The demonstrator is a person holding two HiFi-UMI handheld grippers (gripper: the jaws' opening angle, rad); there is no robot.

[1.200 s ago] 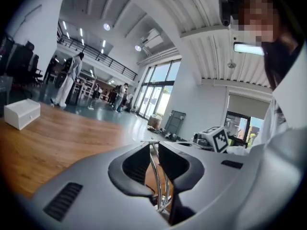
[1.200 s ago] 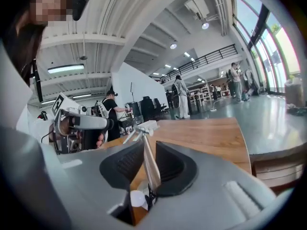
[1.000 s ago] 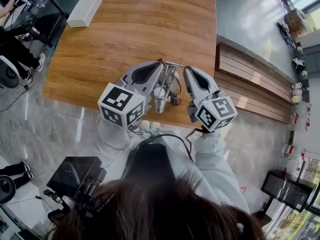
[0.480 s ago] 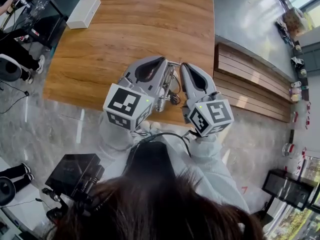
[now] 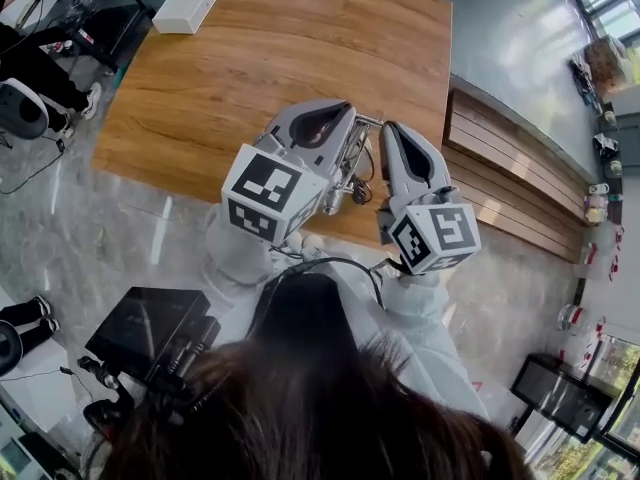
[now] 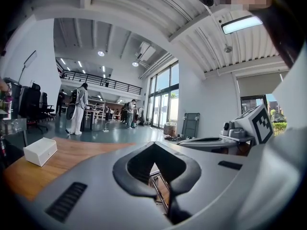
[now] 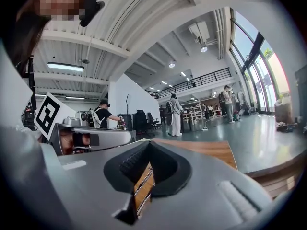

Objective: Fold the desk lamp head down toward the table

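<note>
One lamp (image 5: 345, 171) between both tools (image 5: 343, 128) (image 5: 389, 134)

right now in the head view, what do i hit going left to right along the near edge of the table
left gripper → desk lamp → right gripper → slatted wooden bench

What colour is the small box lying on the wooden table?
The box is white, clearest in the head view.
</note>
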